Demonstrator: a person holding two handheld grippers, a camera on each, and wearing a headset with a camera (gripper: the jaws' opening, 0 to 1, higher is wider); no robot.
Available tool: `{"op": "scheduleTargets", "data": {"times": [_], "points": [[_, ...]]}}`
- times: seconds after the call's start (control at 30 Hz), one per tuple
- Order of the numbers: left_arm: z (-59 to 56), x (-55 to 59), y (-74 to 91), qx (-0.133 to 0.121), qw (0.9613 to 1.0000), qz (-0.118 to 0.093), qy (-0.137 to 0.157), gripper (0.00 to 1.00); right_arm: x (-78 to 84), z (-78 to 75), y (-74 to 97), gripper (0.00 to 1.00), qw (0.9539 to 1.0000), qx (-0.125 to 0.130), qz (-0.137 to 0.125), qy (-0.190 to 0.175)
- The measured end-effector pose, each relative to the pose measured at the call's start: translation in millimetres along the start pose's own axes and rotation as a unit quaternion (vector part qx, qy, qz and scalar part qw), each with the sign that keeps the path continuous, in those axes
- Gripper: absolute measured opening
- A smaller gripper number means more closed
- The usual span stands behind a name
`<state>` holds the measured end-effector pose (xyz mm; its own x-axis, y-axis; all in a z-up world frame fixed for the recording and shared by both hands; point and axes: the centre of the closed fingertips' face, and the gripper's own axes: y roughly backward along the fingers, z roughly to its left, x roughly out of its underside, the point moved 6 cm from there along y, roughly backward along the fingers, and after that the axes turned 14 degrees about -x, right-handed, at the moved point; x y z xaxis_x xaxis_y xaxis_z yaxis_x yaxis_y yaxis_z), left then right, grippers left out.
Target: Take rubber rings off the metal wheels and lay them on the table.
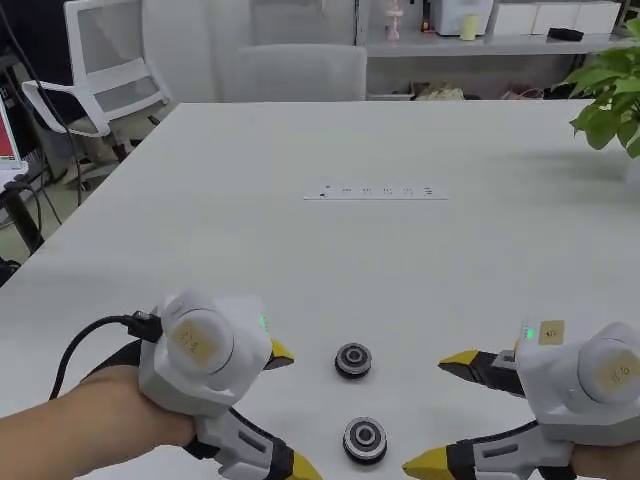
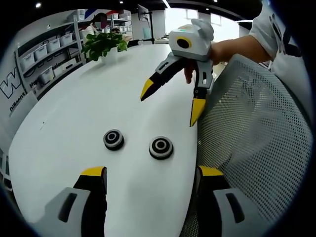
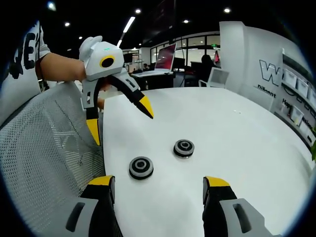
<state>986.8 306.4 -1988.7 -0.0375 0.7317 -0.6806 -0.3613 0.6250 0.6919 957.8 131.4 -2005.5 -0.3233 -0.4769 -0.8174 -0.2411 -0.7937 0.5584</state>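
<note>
Two small metal wheels with black rubber rings lie flat on the white table [image 1: 400, 260], close to its front edge. The far wheel [image 1: 353, 360] [image 2: 113, 139] [image 3: 183, 148] and the near wheel [image 1: 365, 440] [image 2: 161, 147] [image 3: 141, 167] sit a short way apart. My left gripper [image 1: 294, 410] [image 2: 151, 173] [image 3: 120, 119] hovers open just left of them. My right gripper [image 1: 438, 412] [image 3: 158, 181] [image 2: 170, 101] hovers open just to their right. The two grippers face each other with the wheels between them, and neither touches a wheel.
A socket strip [image 1: 375, 192] is set into the table's middle. A green plant [image 1: 610, 100] stands at the right edge. Chairs [image 1: 100, 70] stand at the far side, and a mesh chair back [image 2: 252, 133] [image 3: 49, 143] is by the front edge. A black cable [image 1: 90, 345] trails from the left gripper.
</note>
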Motion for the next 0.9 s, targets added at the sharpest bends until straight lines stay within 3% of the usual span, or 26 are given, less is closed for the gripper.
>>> {"op": "scheduleTargets", "data": {"times": [0.9], "points": [[-6.9,5.3,-13.6,0.025,0.9995,0.012,-0.011,0.59,6.2,-3.6,-10.0,0.63,0.9998,-0.015,0.010,0.008]]}}
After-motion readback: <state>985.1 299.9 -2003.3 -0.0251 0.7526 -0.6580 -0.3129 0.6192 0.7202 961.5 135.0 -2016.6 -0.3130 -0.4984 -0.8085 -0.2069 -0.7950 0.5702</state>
